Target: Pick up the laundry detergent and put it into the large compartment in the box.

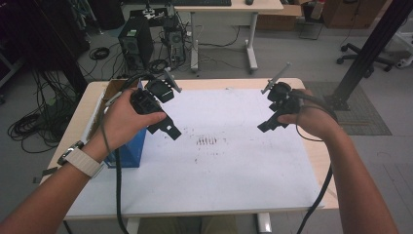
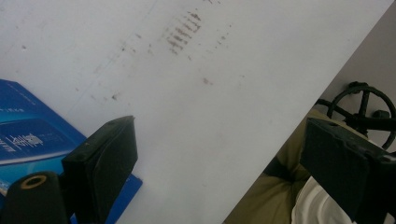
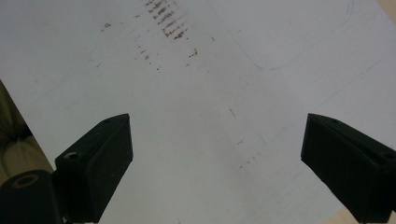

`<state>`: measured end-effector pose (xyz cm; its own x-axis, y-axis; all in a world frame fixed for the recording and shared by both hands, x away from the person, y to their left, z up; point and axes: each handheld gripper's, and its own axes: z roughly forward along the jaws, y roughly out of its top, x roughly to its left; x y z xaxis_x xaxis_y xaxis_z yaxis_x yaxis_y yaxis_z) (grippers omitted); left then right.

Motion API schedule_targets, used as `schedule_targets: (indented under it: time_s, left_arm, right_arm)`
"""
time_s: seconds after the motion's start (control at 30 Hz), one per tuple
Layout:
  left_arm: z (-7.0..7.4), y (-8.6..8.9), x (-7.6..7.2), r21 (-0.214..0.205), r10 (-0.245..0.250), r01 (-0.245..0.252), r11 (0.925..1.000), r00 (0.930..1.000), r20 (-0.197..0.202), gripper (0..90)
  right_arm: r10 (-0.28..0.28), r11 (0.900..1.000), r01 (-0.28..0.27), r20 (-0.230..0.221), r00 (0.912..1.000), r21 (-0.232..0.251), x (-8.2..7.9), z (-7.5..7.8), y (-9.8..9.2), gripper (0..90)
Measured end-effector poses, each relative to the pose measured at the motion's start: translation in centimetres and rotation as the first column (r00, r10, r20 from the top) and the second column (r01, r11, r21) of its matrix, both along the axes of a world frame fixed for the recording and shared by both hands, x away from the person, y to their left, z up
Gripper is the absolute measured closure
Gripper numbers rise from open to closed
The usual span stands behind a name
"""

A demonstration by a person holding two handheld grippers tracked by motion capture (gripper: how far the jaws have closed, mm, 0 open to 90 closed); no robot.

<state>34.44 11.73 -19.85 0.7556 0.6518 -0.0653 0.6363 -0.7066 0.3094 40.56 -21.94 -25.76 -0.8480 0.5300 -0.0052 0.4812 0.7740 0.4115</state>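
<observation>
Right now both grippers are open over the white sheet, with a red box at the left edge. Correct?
Not quite: the box is blue, as the high view shows. Left gripper and right gripper are both open over the white sheet.

A watch with a pale band (image 1: 80, 161) is worn on the left wrist. Black cables (image 1: 117, 190) are trailed from both black grippers, and khaki trousers (image 2: 261, 196) are worn.

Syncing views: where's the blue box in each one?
High view: blue box at the white sheet's left edge, under the left hand.
Left gripper view: lower left corner, behind the left jaw.
Right gripper view: not in it.
Shared landmark: brown smudge marks.
</observation>
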Motion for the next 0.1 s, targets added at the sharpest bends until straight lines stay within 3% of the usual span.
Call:
schedule_targets:
  time_s: [0.1]
  left_arm:
    - [-0.12,0.06,0.01,-0.001,0.003,-0.003,1.0000,1.0000,-0.002,11.5]
  right_arm:
    - [0.001,1.0000,-0.001,0.002,1.0000,0.002,-0.03,0.03,-0.01,9.3]
